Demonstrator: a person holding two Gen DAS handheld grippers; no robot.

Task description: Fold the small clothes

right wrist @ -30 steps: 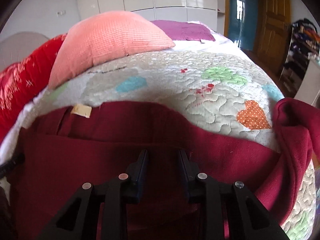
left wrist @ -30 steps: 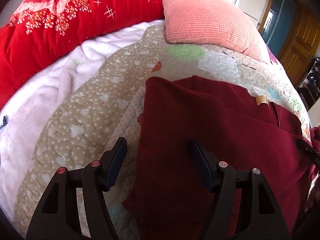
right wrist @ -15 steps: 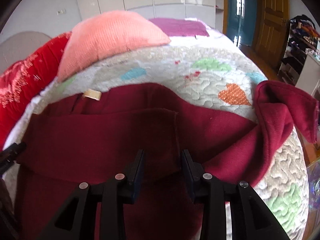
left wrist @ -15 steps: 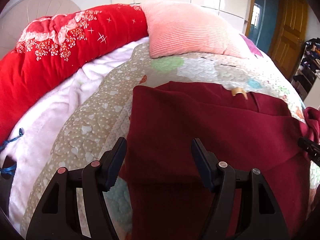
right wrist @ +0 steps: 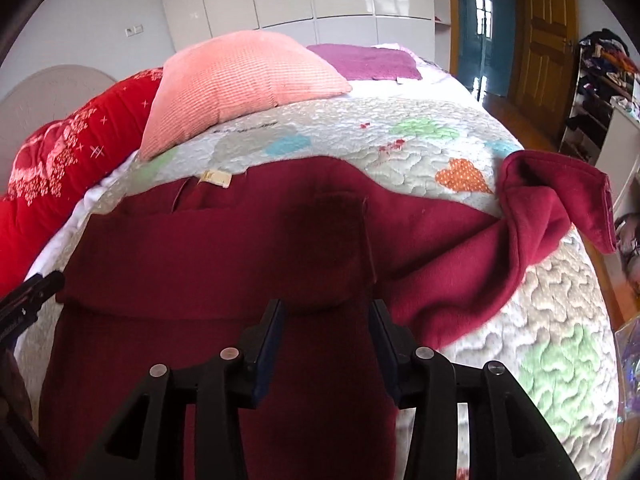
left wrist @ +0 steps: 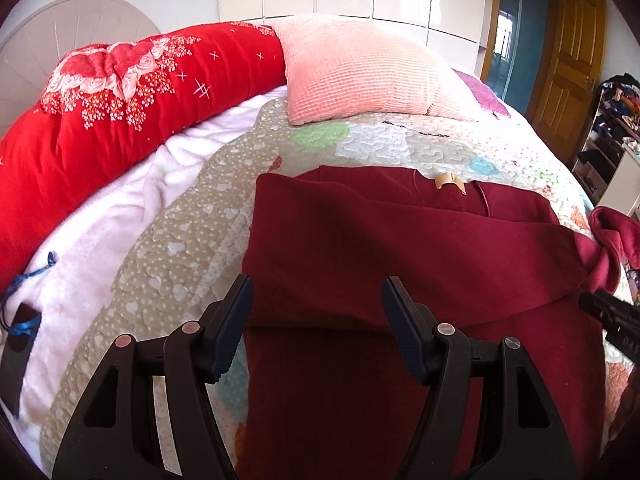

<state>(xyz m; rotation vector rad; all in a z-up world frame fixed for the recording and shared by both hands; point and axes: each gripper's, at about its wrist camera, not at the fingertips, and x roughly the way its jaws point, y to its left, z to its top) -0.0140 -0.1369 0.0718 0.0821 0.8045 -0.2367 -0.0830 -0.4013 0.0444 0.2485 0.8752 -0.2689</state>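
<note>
A dark red fleece garment (left wrist: 400, 256) lies on the quilted bed, its left sleeve folded across the body and a tan neck label (left wrist: 448, 181) at the far edge. My left gripper (left wrist: 316, 304) is open and empty above the garment's left edge. In the right wrist view the same garment (right wrist: 224, 256) shows, with its right sleeve (right wrist: 532, 216) bunched out to the right. My right gripper (right wrist: 326, 312) is open and empty over the folded part. The tip of the right gripper (left wrist: 608, 312) shows at the right of the left view.
The quilted bedspread (left wrist: 180, 240) covers the bed. A pink pillow (left wrist: 360, 72) and a red floral duvet (left wrist: 100, 112) lie at the far side, with a white blanket (left wrist: 100, 232) on the left. A purple cloth (right wrist: 372, 62) lies beyond the pillow. A wooden door (right wrist: 548, 36) and a cluttered shelf (right wrist: 600, 80) stand at right.
Both grippers have pulled back and up from the garment. The right jaws have opened wider. The folded sleeve stays flat across the body.
</note>
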